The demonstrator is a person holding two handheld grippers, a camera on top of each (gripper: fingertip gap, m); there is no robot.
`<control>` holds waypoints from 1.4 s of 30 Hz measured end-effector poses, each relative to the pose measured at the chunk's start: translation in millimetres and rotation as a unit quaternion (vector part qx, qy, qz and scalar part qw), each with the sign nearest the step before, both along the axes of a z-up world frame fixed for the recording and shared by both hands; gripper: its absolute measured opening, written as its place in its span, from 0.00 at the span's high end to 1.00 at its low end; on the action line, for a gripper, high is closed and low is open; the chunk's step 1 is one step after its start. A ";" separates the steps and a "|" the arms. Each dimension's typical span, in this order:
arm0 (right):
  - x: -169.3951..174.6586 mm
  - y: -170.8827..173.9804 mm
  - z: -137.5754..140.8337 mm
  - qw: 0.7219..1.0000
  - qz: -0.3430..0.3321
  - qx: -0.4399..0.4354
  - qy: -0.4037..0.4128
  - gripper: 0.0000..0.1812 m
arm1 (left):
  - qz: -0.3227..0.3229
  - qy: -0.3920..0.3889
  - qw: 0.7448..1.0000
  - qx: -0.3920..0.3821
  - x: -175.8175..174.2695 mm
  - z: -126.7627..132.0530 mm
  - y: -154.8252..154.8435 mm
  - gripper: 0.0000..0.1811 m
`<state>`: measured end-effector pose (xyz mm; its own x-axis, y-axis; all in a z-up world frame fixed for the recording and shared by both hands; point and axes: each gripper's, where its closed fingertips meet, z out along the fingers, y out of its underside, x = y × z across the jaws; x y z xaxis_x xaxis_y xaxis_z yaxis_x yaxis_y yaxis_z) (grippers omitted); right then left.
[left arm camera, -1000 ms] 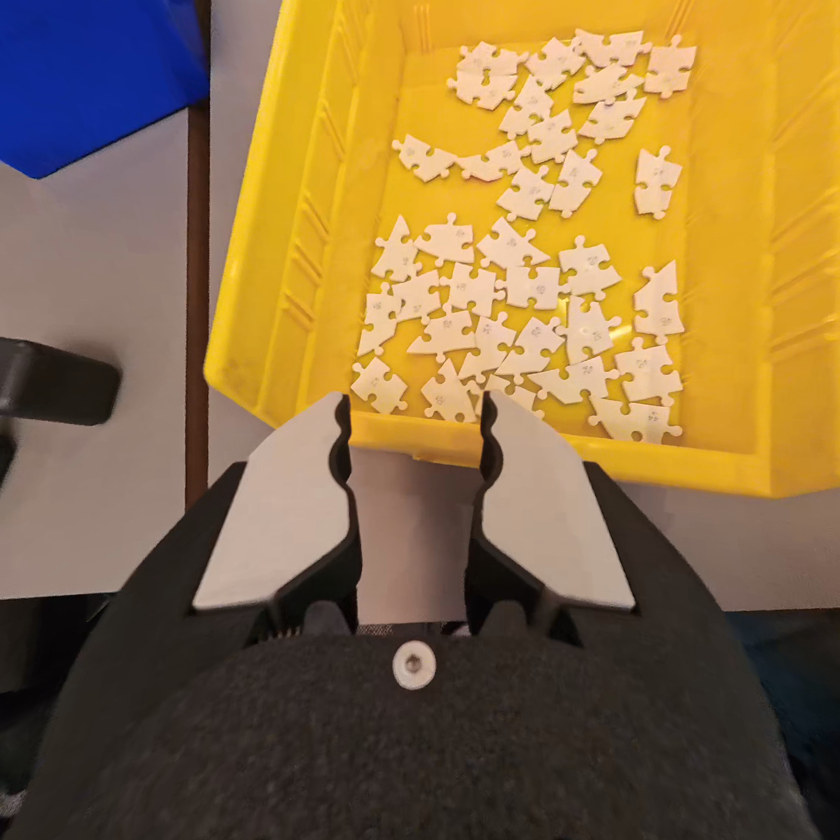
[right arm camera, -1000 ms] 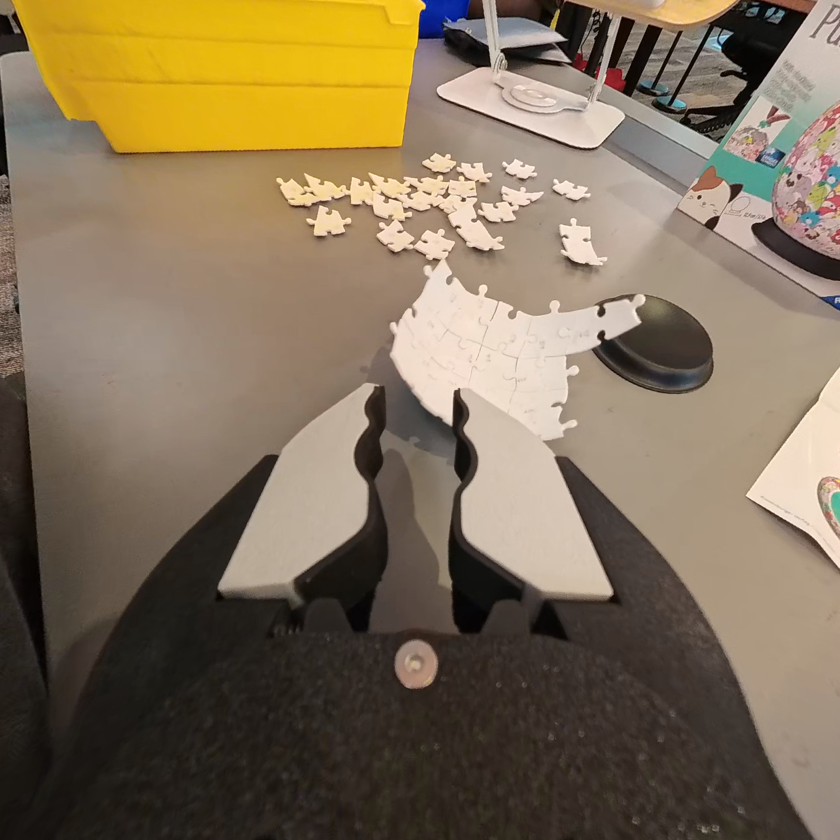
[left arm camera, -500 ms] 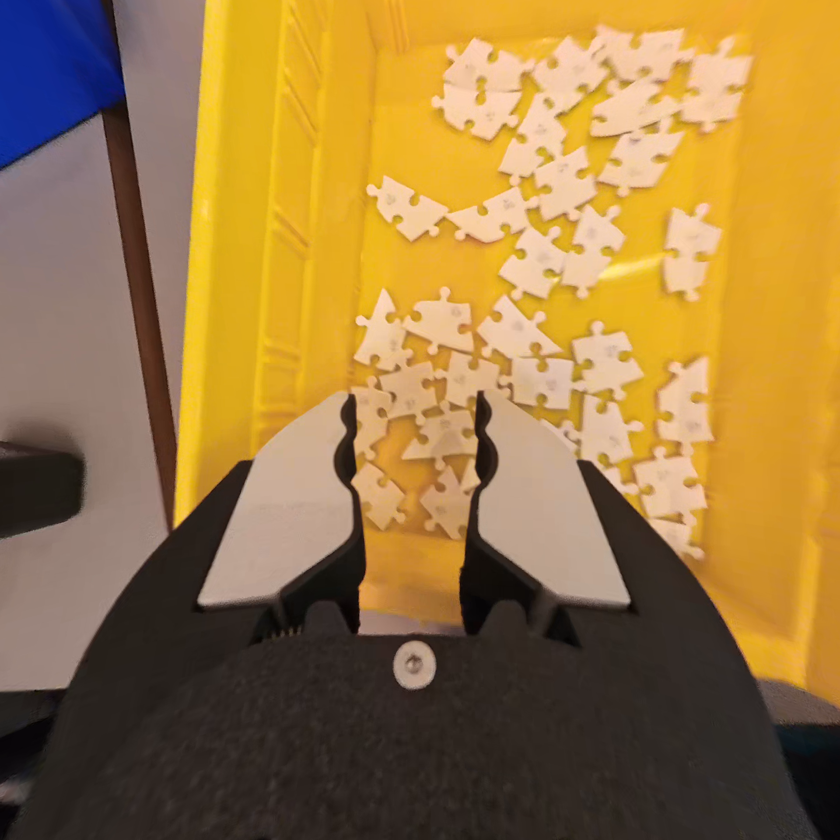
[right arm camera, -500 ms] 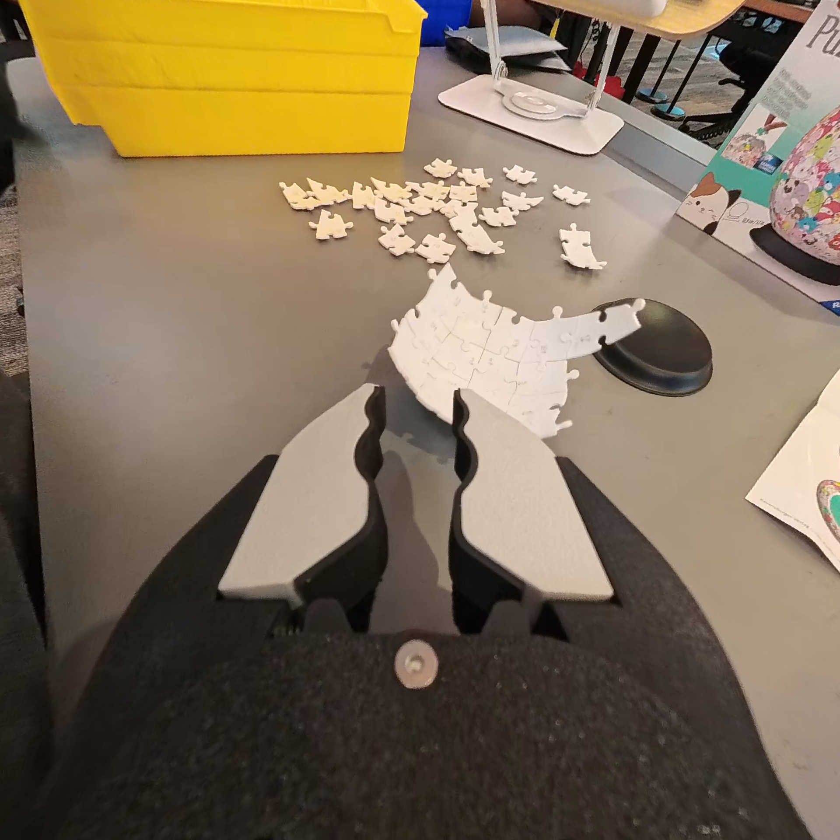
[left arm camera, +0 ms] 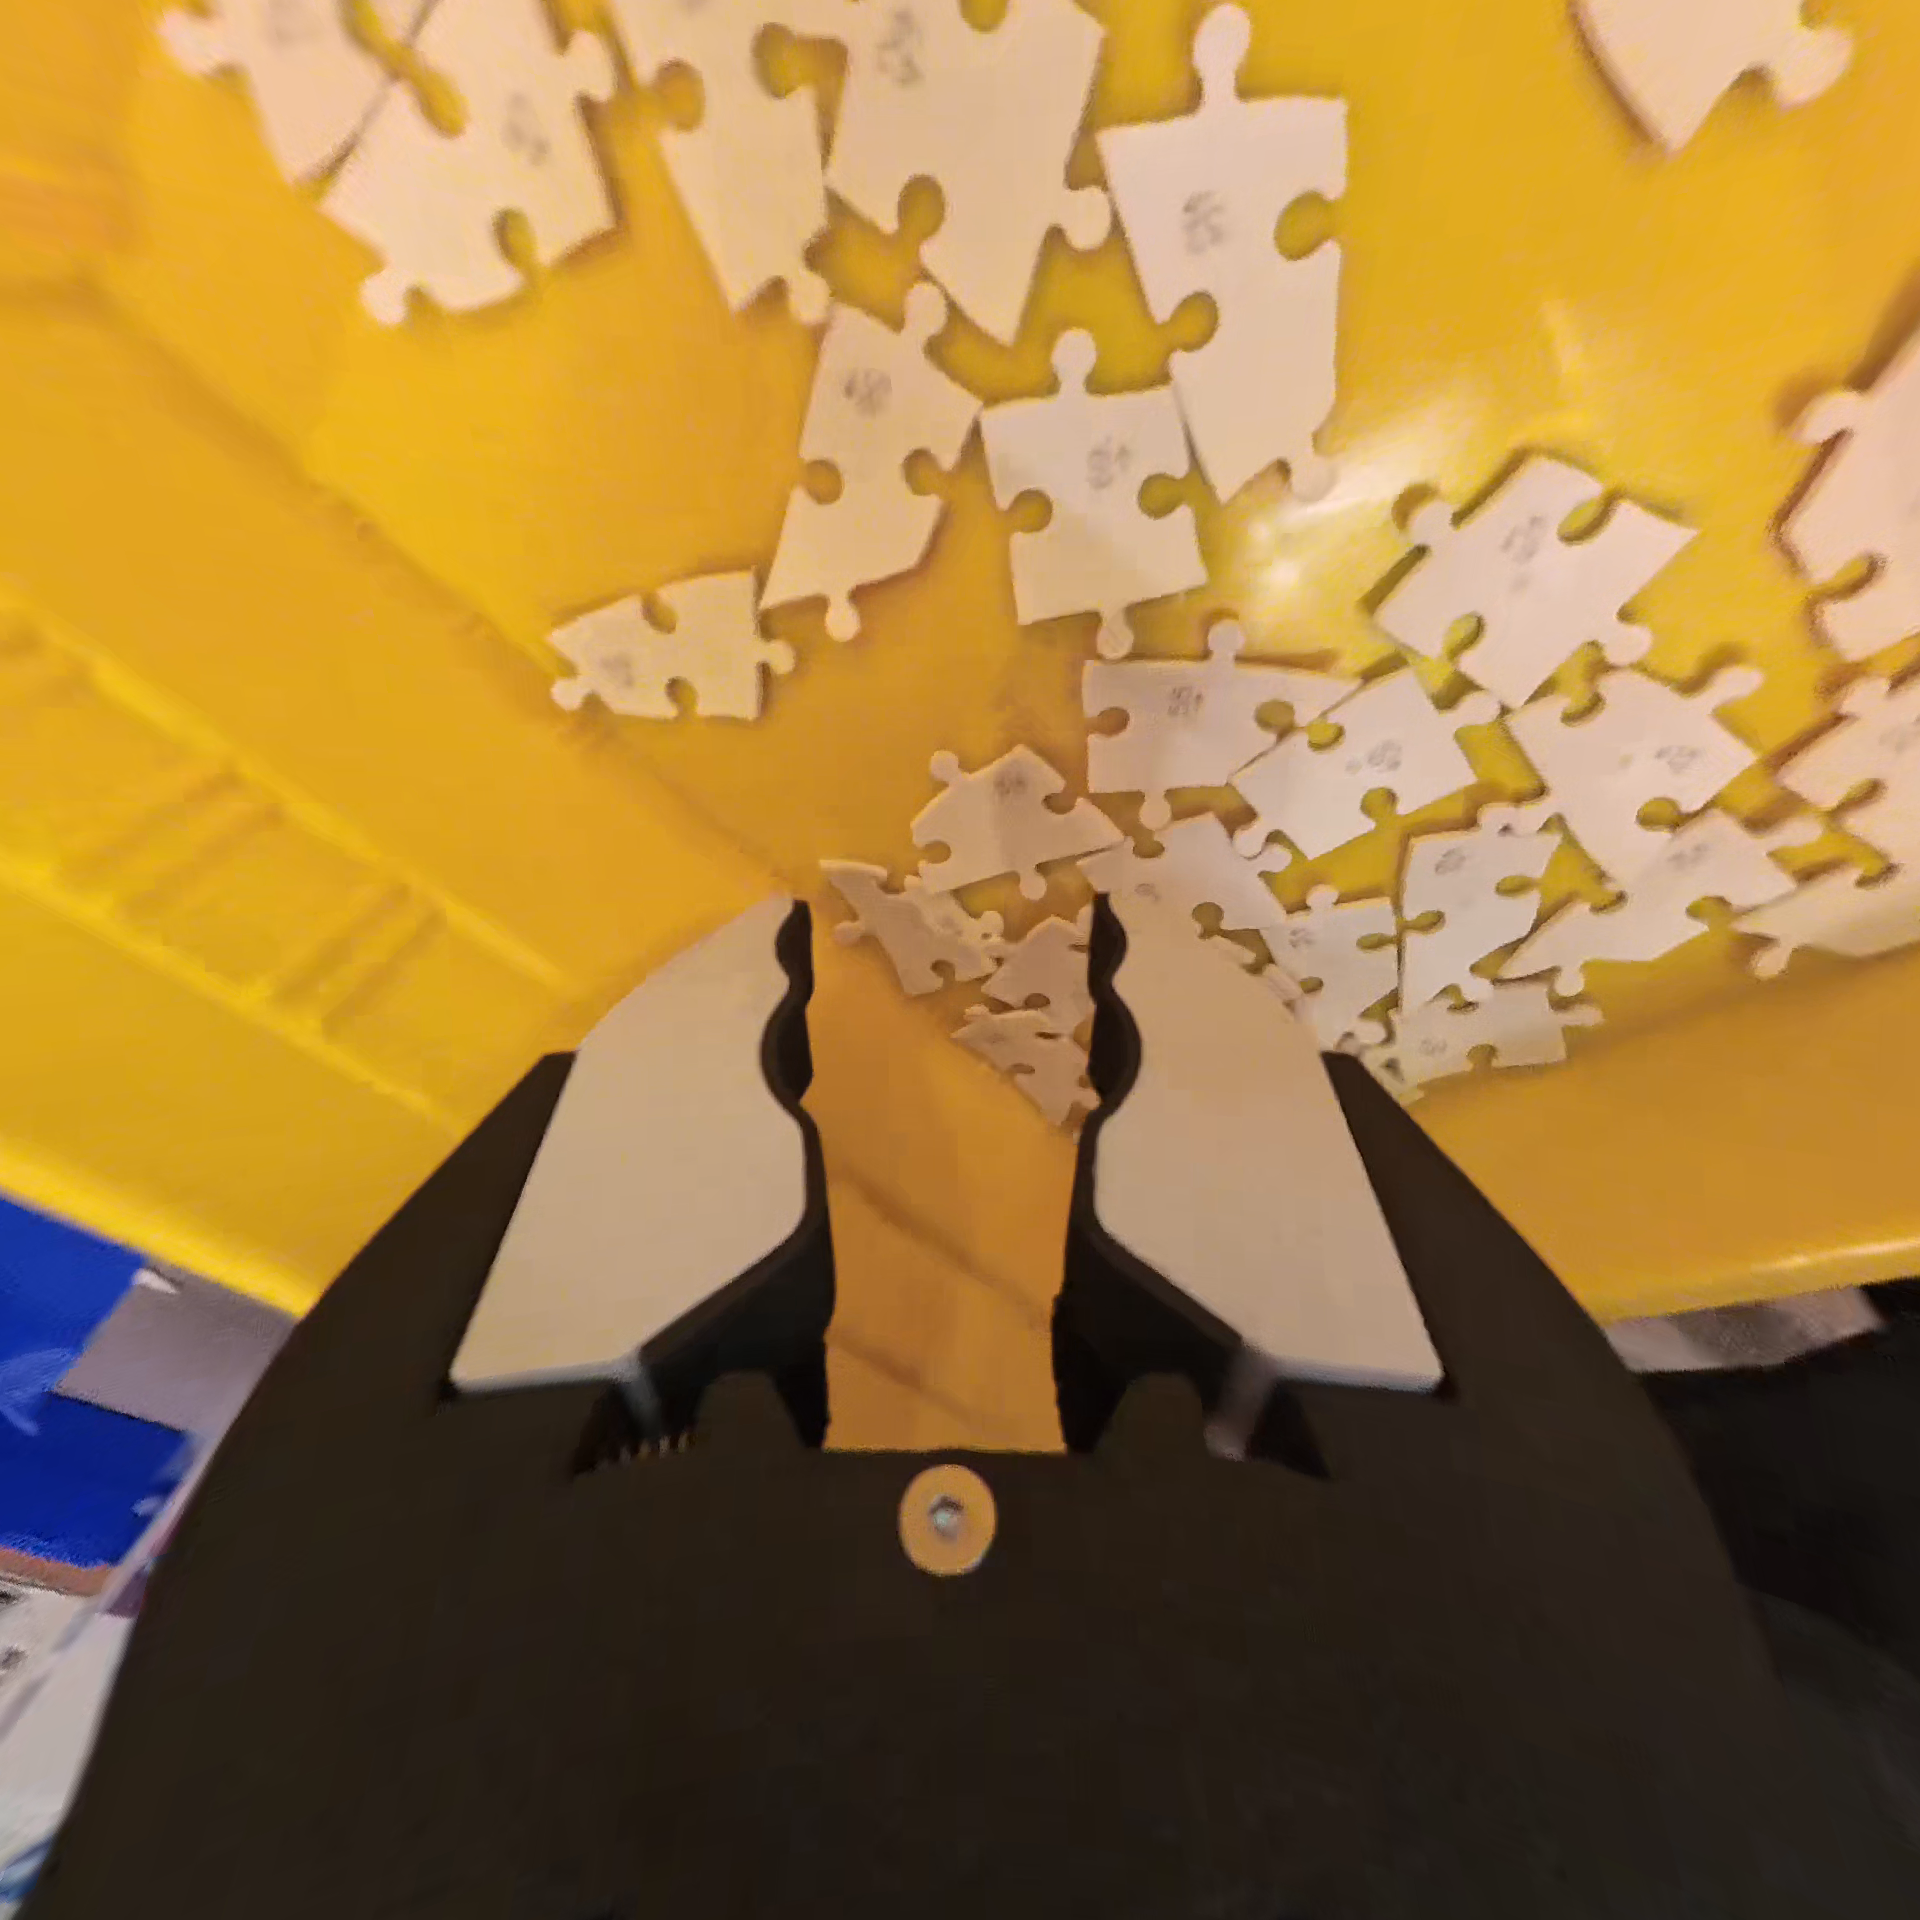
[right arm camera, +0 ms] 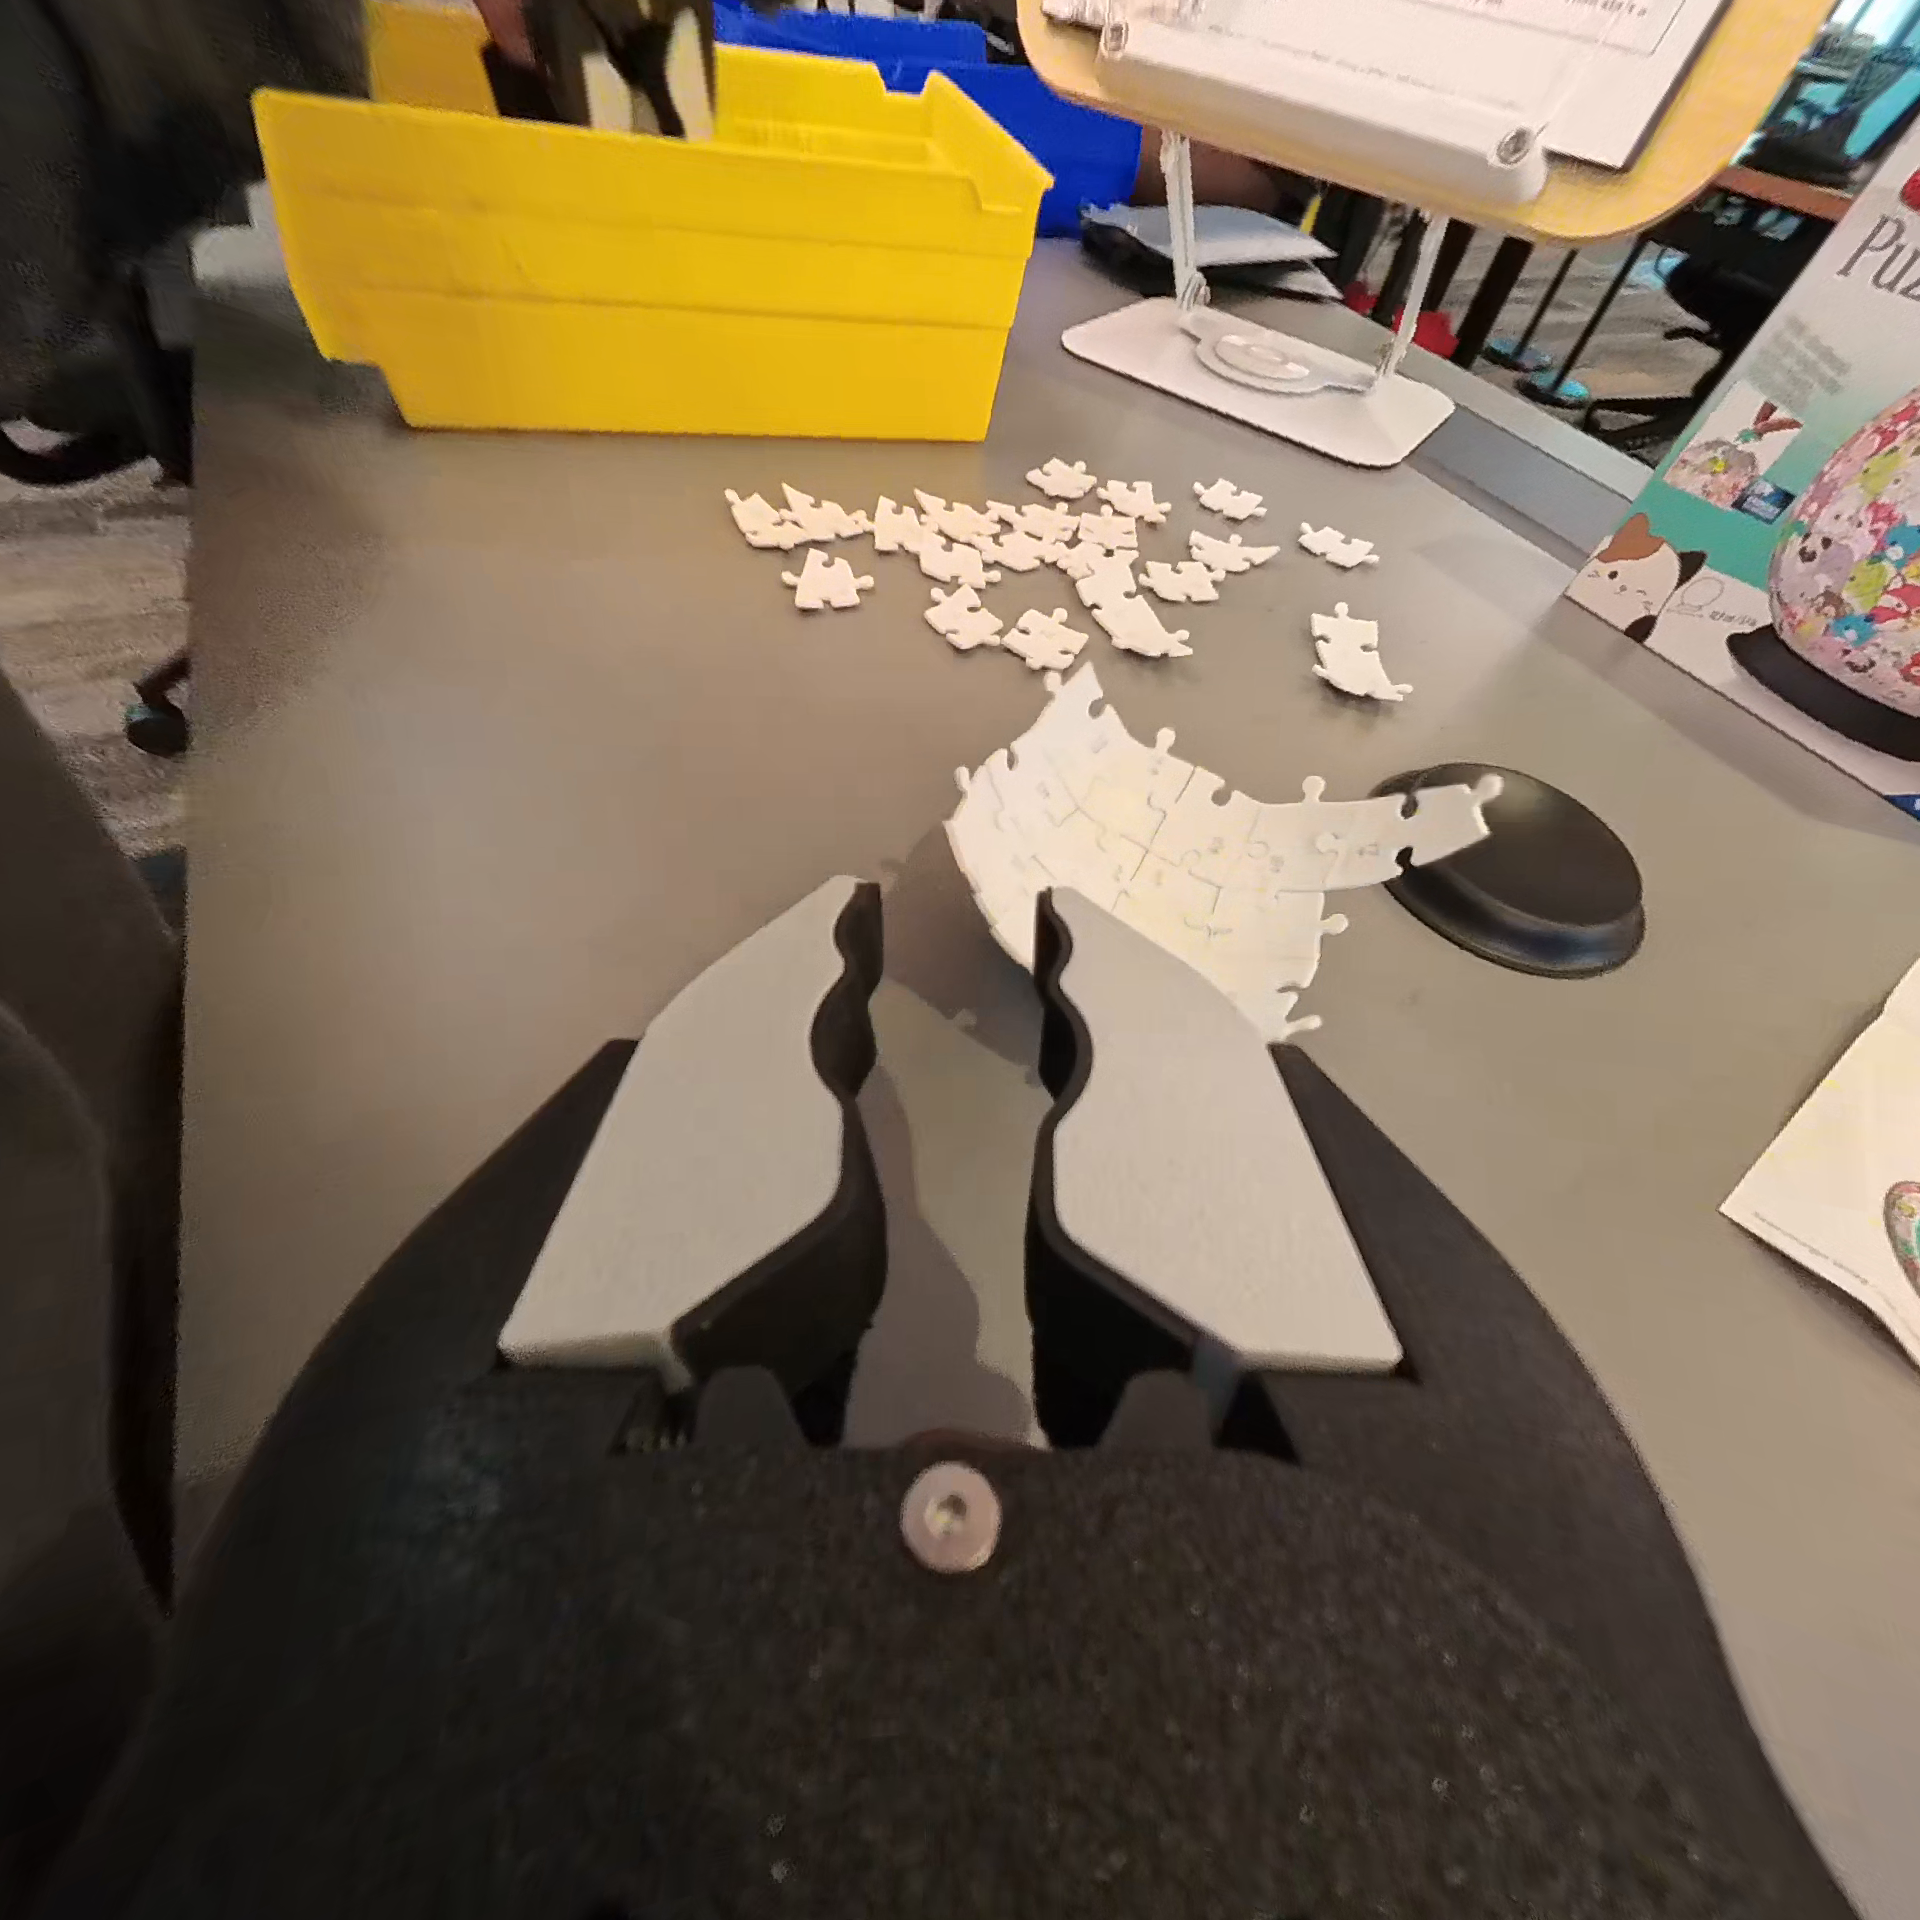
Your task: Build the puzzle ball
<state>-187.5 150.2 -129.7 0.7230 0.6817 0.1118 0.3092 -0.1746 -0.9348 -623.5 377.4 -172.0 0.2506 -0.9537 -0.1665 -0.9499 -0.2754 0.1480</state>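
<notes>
Your left hand-held gripper (left arm camera: pixel 943 914) is down in the yellow bin (left arm camera: pixel 312 644), jaws apart and empty over overlapping loose pieces (left arm camera: pixel 1013 997) at centre frame; next, close on just one. Your right hand-held gripper (right arm camera: pixel 958 904), open and empty, hovers beside the curved part-built shell (right arm camera: pixel 1143 842) on the counter (right arm camera: pixel 520 779), with the black stand (right arm camera: pixel 1527 883) just right of it.

One yellow plastic bin (right arm camera: pixel 665 301), roughly two dozen loose white puzzle pieces (right arm camera: pixel 1039 551) scattered on the grey tabletop (right arm camera: pixel 520 779), one curved joined white shell section (right arm camera: pixel 1164 842), one black round stand (right arm camera: pixel 1538 883), two tools.
</notes>
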 end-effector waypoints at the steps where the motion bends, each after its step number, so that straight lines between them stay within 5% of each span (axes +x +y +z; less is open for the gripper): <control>1: 1.0 -0.5 2.5 1.000 0.003 -0.001 0.013 0.85 | -0.015 0.016 1.000 -0.013 0.2 -2.2 2.3 0.74; 7: 3.8 -6.5 16.9 0.995 0.023 -0.004 0.092 0.85 | -0.062 0.127 0.987 -0.077 -3.9 -5.9 10.0 0.77; 19: -1.4 -8.4 12.5 0.997 0.031 -0.007 0.071 0.85 | -0.141 0.255 0.943 -0.161 -15.4 -11.0 18.4 0.81; 22: -1.2 -7.8 12.0 0.997 0.031 -0.011 0.073 0.85 | -0.148 0.275 0.937 -0.159 -19.7 -15.4 20.1 0.88; 31: 0.0 -6.6 11.8 0.997 0.027 -0.014 0.076 0.85 | -0.141 0.240 0.945 -0.172 -18.1 -14.3 8.3 1.00; 40: -1.9 -8.0 10.9 0.997 0.028 -0.010 0.065 0.85 | -0.102 0.171 0.973 -0.119 -10.9 4.2 8.5 1.00; 42: -2.7 -8.4 10.3 0.998 0.029 -0.008 0.061 0.85 | -0.082 0.176 0.973 -0.127 -17.7 2.2 1.6 0.90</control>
